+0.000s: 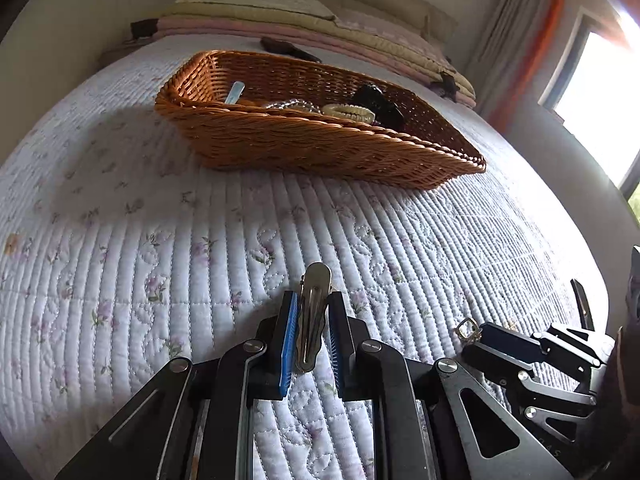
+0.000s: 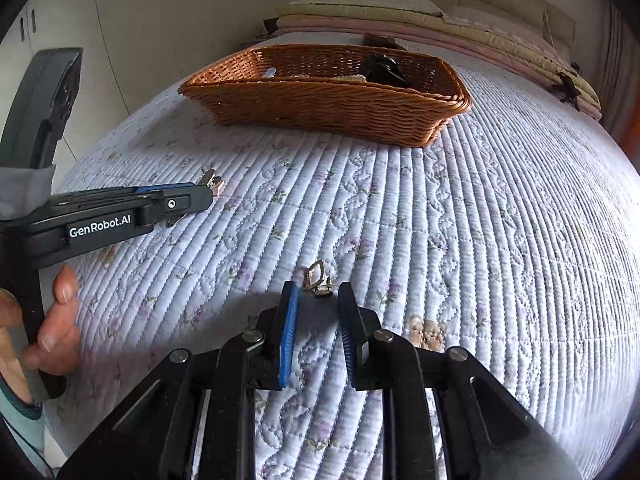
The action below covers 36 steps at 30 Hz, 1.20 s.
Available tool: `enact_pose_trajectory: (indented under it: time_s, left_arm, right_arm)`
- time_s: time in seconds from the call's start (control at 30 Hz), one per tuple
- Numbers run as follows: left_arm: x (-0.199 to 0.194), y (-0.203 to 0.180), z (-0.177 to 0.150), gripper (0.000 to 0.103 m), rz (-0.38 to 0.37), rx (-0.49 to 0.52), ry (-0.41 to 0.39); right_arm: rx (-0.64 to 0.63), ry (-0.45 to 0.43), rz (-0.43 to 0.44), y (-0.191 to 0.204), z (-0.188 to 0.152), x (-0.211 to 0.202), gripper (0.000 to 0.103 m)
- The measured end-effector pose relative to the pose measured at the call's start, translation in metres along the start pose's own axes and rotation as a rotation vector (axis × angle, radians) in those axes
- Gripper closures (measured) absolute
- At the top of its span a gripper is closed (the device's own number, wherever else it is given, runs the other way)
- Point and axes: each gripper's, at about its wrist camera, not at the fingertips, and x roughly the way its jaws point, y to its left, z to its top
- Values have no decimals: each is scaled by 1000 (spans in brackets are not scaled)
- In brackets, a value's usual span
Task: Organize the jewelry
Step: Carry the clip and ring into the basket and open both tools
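Silver hair clip [image 1: 313,316] lying lengthwise between the left gripper [image 1: 313,314] fingers, narrowly parted, contact unclear, gold earring [image 2: 319,280] on the quilted bed [image 2: 480,240] just ahead of the right gripper [image 2: 319,306], fingers parted and empty, wicker basket [image 1: 320,148] beyond.

"genrobot.ai" in white letters on the left gripper [image 2: 208,194] body.
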Motion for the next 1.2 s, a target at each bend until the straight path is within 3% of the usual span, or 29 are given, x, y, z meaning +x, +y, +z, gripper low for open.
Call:
enact_pose_trajectory:
  time_s: [0.3,0.37,0.53,0.73,0.97,1.2]
  left_arm:
    - [1,-1,-4,87,-15,5,-3]
    - [0,-1,-5,87,-18,4,-4]
    - [-2,0,-6,87,-42,3,-12]
    - [-16,-1,-9,87,-76,16,-67]
    - [-49,-9,3,87,-94,31,-153]
    - [-108,-23,71,87,-57,72,-334]
  right_arm:
    - [-12,7,-52,9,6,9,82]
    - [-16,3,-61,10,6,9,90]
    - [-18,-23,-66,11,4,5,91]
    - [21,-49,-49,4,6,-5,91]
    - [60,-209,-29,-3,36,-52,91]
    - [87,-373,-27,-13,114,-84,91]
